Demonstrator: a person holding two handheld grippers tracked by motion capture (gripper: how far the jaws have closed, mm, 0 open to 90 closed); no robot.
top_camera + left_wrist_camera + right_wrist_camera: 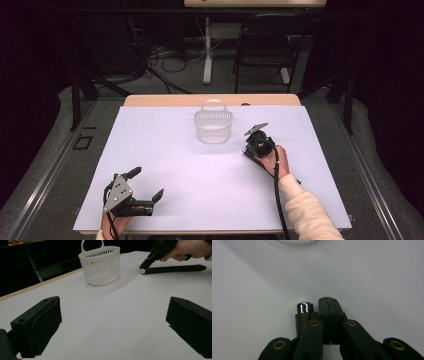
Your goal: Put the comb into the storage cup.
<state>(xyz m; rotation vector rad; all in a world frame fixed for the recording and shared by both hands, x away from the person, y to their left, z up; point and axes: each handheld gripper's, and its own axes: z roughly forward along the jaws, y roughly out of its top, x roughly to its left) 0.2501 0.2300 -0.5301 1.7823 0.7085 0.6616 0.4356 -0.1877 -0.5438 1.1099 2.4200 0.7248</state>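
Dark, slim pen (173, 269) with a shiny chrome tip (304, 307), lying flat on the white table cover (175, 165) out toward the right side, a bit right of and nearer than the white plastic basket (213, 126). Right gripper (327, 305) coming down at the pen's chrome end, jaws pressed fully together, sitting just beside the pen rather than around it, so not gripping anything. Can't really tell whether touching the barrel. Hand (186, 248) wrapping the gripper body. Left gripper (148, 184) hanging low over the near-left part of the table, jaws spread wide apart, holding nothing, well away from the pen and basket.
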